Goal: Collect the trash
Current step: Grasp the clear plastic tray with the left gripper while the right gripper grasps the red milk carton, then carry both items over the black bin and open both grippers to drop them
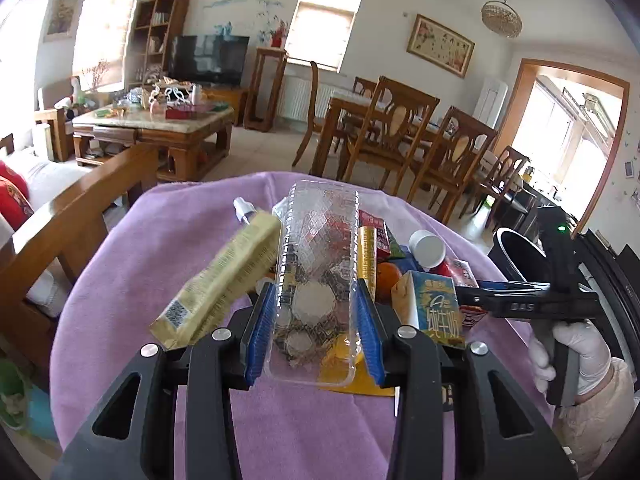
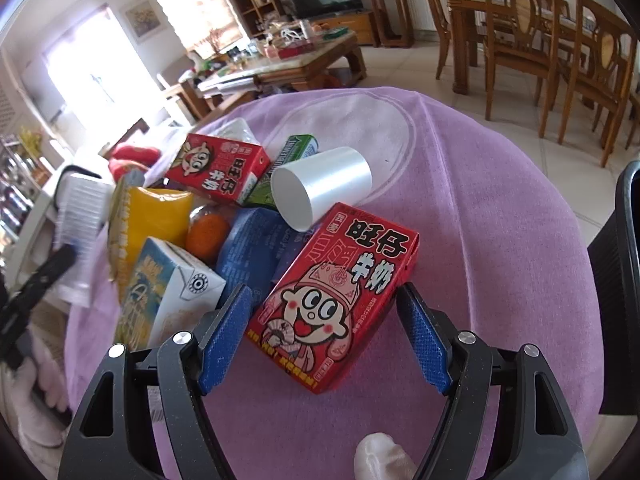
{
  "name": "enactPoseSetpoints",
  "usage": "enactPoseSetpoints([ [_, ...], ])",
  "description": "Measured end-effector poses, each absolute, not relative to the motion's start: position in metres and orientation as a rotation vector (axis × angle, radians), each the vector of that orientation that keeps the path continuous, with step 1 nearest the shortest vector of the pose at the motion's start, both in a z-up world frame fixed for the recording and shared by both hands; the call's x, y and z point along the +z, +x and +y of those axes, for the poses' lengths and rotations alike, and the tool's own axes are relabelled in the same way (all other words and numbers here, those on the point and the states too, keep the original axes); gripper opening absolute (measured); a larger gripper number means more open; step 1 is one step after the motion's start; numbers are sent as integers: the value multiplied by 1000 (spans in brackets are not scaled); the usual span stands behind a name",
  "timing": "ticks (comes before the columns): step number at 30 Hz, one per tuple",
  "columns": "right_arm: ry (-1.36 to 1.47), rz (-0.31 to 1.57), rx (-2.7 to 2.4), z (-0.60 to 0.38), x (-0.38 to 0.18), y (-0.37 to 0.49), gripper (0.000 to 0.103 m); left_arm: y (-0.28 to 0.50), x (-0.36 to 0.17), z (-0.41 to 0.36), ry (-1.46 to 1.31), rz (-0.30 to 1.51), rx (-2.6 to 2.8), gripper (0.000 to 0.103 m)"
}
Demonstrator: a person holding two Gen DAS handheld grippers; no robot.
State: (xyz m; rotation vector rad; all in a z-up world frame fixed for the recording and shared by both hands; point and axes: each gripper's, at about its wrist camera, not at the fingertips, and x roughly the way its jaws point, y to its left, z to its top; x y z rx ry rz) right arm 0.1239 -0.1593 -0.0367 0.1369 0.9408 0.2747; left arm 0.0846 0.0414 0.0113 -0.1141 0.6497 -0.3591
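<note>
My left gripper (image 1: 316, 300) is shut on a clear plastic tray (image 1: 316, 276), held upright above the purple-covered table (image 1: 160, 272). A yellow packet (image 1: 224, 280) leans against its left finger. My right gripper (image 2: 324, 312) is open, its blue pads on either side of a red milk carton (image 2: 340, 296) lying flat on the cloth (image 2: 480, 240). Beyond the carton lie a white cup (image 2: 320, 184) on its side, a second red carton (image 2: 218, 168), a green box (image 2: 288, 160), an orange (image 2: 208, 236), a blue pack (image 2: 256, 252) and a white-blue milk carton (image 2: 168, 292).
A black bin (image 1: 516, 256) stands past the table's right edge; its rim shows in the right wrist view (image 2: 624, 240). A wooden sofa arm (image 1: 80, 208) is to the left. Dining chairs (image 1: 400, 132) and a coffee table (image 1: 160, 124) stand beyond.
</note>
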Motion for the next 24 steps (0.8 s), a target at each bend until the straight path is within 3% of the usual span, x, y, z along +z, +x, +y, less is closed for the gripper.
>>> enactPoseSetpoints([
  [3,100,941,256,-151,-42,127,72,79,13,40,-137,638,-375,39],
  [8,74,911,232,-153,-37,125,52,67,13,42,-141,628,-381,39],
  [18,173,815,369,-224,-12,75,50,58,26,9,-129,608,-436,40],
  [24,190,729,392,-279,13,43,50,59,33,-54,-101,609,-521,40],
])
